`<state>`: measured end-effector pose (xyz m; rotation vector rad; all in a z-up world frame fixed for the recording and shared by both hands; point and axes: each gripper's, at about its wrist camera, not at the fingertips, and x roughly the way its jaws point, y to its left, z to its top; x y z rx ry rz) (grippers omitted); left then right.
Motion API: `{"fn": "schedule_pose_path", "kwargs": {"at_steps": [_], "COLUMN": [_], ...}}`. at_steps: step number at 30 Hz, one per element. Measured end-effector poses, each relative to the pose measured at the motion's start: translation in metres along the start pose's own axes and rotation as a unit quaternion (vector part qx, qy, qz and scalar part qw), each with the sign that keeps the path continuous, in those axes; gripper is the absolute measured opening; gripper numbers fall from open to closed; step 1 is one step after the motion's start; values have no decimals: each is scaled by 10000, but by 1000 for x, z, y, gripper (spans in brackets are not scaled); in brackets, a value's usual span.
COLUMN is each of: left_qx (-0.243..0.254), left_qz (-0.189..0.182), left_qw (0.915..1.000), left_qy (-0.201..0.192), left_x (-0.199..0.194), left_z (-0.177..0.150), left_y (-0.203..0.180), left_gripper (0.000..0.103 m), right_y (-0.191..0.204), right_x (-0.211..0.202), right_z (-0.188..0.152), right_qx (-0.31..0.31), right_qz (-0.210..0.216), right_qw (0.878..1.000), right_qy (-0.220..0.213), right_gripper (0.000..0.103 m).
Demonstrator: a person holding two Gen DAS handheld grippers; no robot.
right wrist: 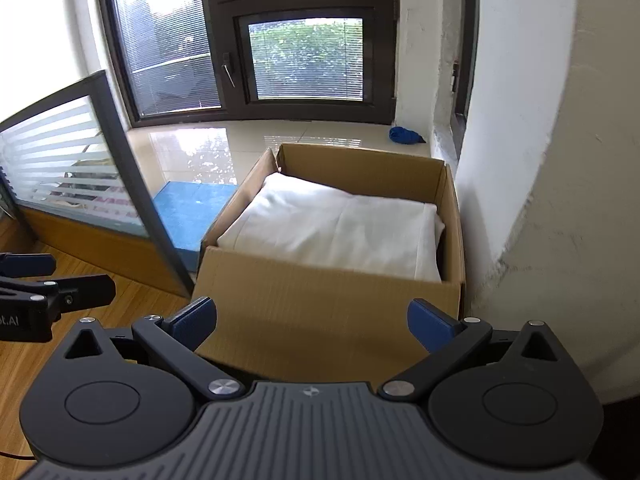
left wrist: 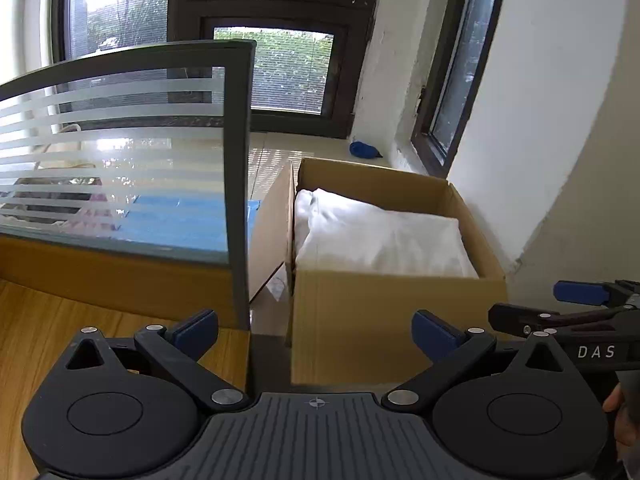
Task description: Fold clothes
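I have both tools wide open and empty: the left tool (left wrist: pixel 316 334) and the right tool (right wrist: pixel 312 324) hang over the near edge of the box (right wrist: pixel 320 312). The folded white cloth (right wrist: pixel 340 228) lies flat inside the box, beside the bench (left wrist: pixel 60 320). This piece looks done; I see no other clothes waiting.
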<state>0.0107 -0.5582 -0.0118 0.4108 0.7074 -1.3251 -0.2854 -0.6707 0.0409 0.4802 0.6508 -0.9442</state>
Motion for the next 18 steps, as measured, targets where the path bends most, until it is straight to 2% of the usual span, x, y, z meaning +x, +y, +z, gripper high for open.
{"fn": "schedule_pose_path", "kwargs": {"at_steps": [10,18], "left_qx": [153,116], "left_qz": [76,21], "left_qw": [9999,9998], "left_qy": [-22,-135], "left_x": [-41,-61], "left_z": [-30,-42], "left_y": [-5,-6], "left_gripper": [103,103], "right_y": [26,34], "right_x": [-39,-54], "right_z": [-33,-42], "right_qx": [-106,-158], "right_qz": [-112,-75], "right_qw": [9999,9998], "right_qy": [-47,-84], "right_gripper": [103,103]}}
